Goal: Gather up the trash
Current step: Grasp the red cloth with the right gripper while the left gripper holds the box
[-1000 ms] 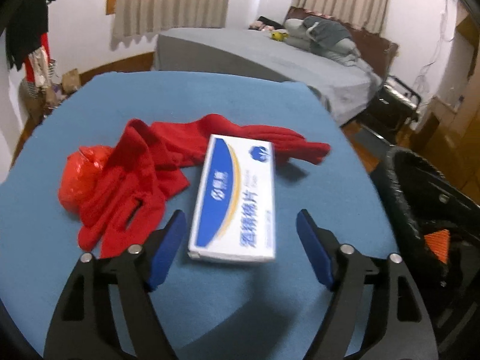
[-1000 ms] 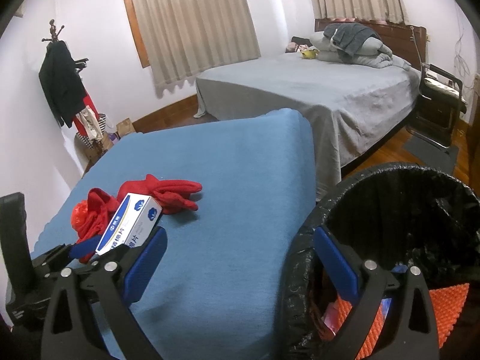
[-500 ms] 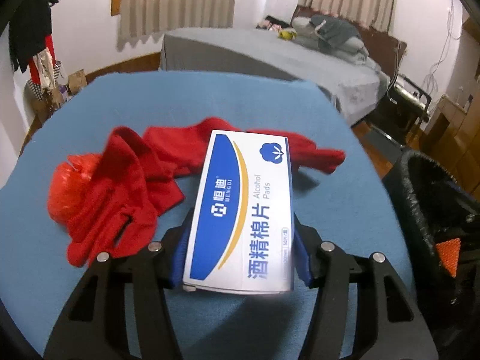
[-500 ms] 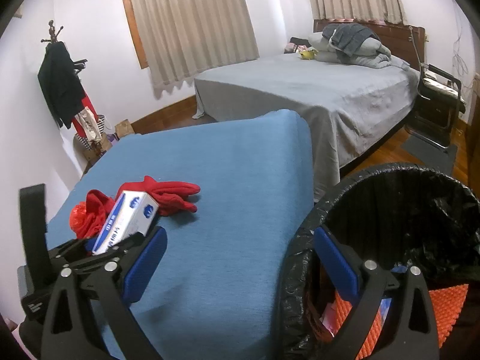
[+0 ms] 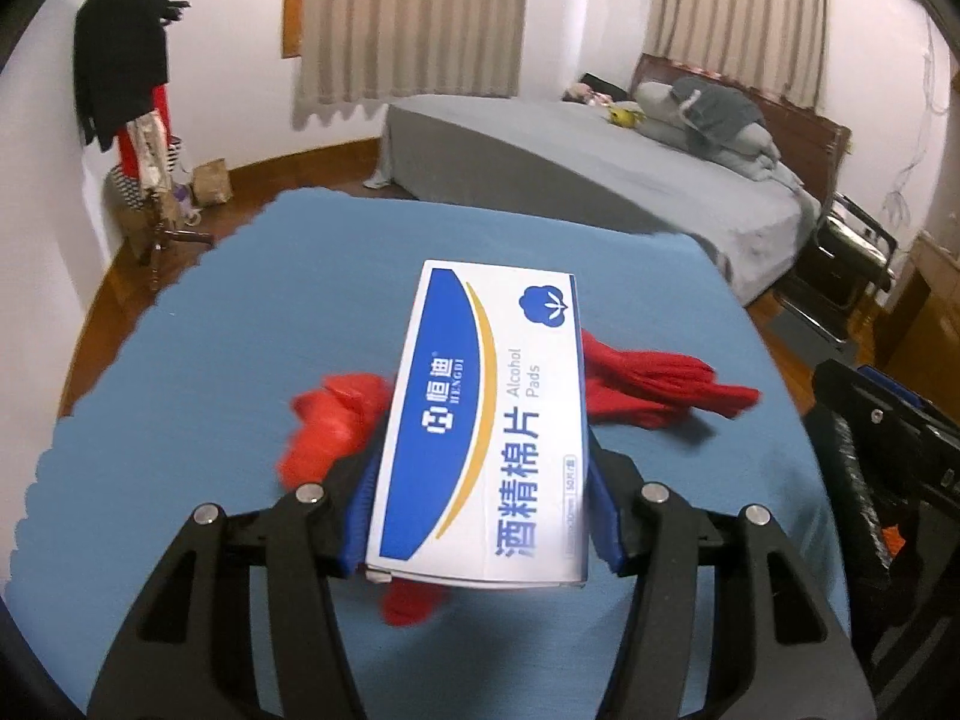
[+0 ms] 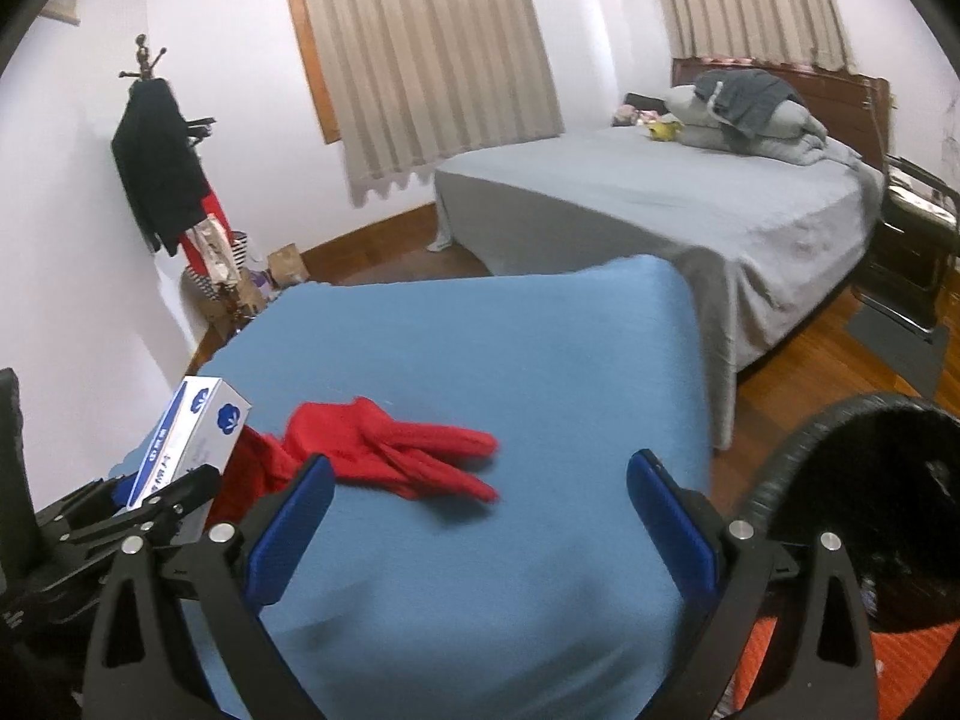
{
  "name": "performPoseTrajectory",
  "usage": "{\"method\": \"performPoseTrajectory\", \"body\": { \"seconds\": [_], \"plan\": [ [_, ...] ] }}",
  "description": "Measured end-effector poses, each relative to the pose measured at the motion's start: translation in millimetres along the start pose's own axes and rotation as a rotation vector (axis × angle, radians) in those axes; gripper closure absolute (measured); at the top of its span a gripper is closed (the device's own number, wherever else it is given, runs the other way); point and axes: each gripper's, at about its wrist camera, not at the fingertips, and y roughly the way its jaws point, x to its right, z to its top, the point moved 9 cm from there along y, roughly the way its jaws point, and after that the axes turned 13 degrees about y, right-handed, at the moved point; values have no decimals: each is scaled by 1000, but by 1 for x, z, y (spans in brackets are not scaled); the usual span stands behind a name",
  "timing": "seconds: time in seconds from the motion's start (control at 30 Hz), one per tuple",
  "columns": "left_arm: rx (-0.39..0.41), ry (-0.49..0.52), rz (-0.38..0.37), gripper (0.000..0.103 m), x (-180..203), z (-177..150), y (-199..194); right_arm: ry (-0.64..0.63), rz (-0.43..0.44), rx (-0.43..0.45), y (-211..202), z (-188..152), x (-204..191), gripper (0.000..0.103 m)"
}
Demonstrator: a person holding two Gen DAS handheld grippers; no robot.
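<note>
Left wrist view: we have the box (image 5: 480, 420) pinched between the left claw's (image 5: 480, 516) pads, clear of the bench (image 5: 210, 360). We should keep it level and carry it right to the bin (image 6: 870, 480). Our right claw (image 6: 480, 516) gapes wide, empty.

Worktop (image 6: 540, 360) under blue cloth. Behind it a bed (image 6: 690, 210) with grey sheet, folded grey bedding (image 6: 750, 114) piled at its wooden headboard. Beige curtains (image 6: 432, 60) on the back wall. Coat rack (image 6: 162, 150) in the left corner, dark and red clothes hanging. Brown paper bag (image 5: 211, 181) on the wood floor (image 6: 798, 372) near it.
</note>
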Motion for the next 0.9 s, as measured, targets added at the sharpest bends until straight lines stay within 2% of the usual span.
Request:
{"method": "performPoseTrajectory", "body": {
  "seconds": [0.2, 0.47, 0.63, 0.73, 0.9],
  "plan": [
    [28, -30, 50, 48, -36, 12, -2, -26, 32, -40, 45, 1, -34, 7],
    [30, -55, 86, 48, -63, 16, 8, -66, 13, -143, 99, -24, -51, 9],
    [26, -62, 89, 48, -70, 15, 14, -97, -23, -193, 115, -37, -56, 17],
    [20, -67, 85, 48, -70, 12, 17, -114, -34, -213, 117, -41, -58, 29],
    [16, -65, 79, 48, -65, 9, 16, -100, -6, -226, 112, -40, -57, 71]
  ]
}}
